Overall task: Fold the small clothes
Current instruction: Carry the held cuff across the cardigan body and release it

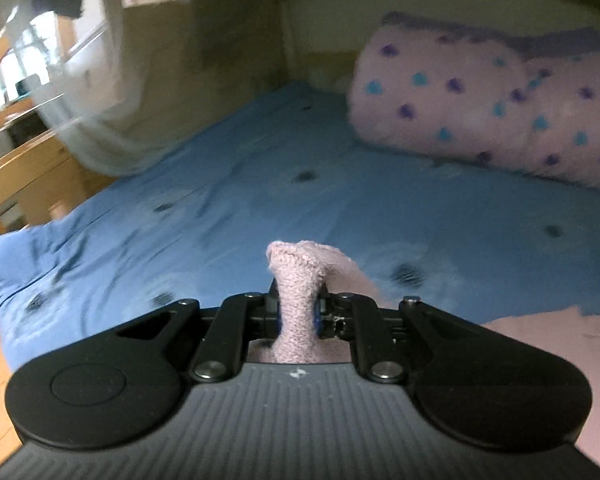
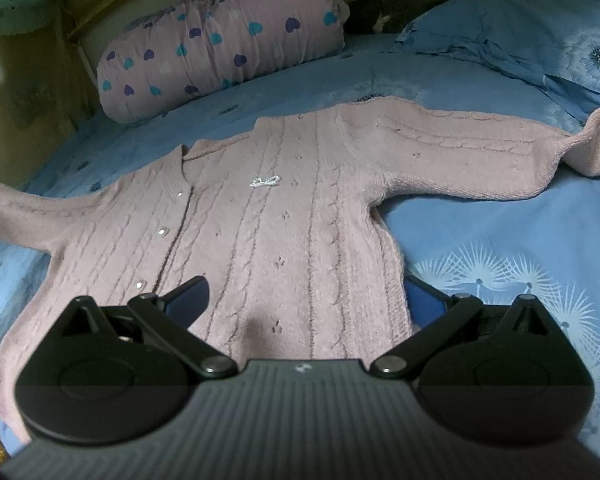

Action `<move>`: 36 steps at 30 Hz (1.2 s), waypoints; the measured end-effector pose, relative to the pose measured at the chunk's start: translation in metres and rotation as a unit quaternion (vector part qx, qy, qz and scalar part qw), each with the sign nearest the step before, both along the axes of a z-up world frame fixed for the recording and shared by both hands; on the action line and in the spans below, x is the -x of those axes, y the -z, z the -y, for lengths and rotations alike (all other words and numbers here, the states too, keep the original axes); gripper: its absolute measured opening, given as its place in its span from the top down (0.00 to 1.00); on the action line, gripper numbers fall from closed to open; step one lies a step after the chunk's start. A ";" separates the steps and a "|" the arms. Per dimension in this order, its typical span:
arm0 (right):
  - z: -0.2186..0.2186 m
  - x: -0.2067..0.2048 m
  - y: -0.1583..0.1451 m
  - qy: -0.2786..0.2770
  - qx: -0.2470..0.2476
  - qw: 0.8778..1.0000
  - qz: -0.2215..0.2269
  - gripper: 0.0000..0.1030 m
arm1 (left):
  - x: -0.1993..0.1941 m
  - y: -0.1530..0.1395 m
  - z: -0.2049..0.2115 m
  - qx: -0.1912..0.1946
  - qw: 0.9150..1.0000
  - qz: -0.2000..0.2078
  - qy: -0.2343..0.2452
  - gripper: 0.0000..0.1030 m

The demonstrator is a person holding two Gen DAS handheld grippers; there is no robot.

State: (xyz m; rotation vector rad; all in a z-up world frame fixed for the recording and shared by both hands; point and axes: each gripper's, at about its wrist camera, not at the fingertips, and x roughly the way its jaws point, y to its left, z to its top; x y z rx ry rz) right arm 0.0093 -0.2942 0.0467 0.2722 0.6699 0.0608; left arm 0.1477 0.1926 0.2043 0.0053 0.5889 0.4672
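One pink cardigan (image 2: 268, 216); left tool (image 1: 298, 316) pinching sleeve; right tool (image 2: 306, 300) spread.

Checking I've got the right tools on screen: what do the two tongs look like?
Both look alike. Left tongs and right tongs: a grey ribbed body with a small white mark, two round black discs, black link bars with silver rivets, and blue pads on the finger insides. No cables or sleeves show.

Left gripper (image 1: 298, 314) around pink knit (image 1: 298, 280).
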 end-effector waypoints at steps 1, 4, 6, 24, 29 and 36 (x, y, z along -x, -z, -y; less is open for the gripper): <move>0.001 0.000 0.000 -0.001 0.000 1.000 0.001 0.00 | 0.001 -0.006 0.010 0.002 1.000 0.005 0.013 0.86; 0.001 0.001 -0.001 -0.002 -0.002 1.000 0.004 0.00 | 0.002 -0.023 0.040 0.016 0.999 0.025 0.042 0.86; 0.001 0.001 -0.001 -0.003 -0.003 1.000 0.005 0.00 | 0.002 -0.033 0.061 0.035 0.996 0.040 0.068 0.86; 0.010 0.004 -0.006 0.004 -0.037 0.999 0.023 0.00 | -0.036 0.067 0.295 0.076 0.962 -0.060 0.257 0.86; 0.014 0.003 -0.006 0.007 -0.051 0.998 0.024 0.00 | -0.048 0.118 0.333 0.078 0.949 -0.112 0.285 0.84; 0.017 0.000 -0.004 0.007 -0.059 0.998 0.017 0.00 | -0.046 0.125 0.351 0.074 0.944 -0.123 0.296 0.27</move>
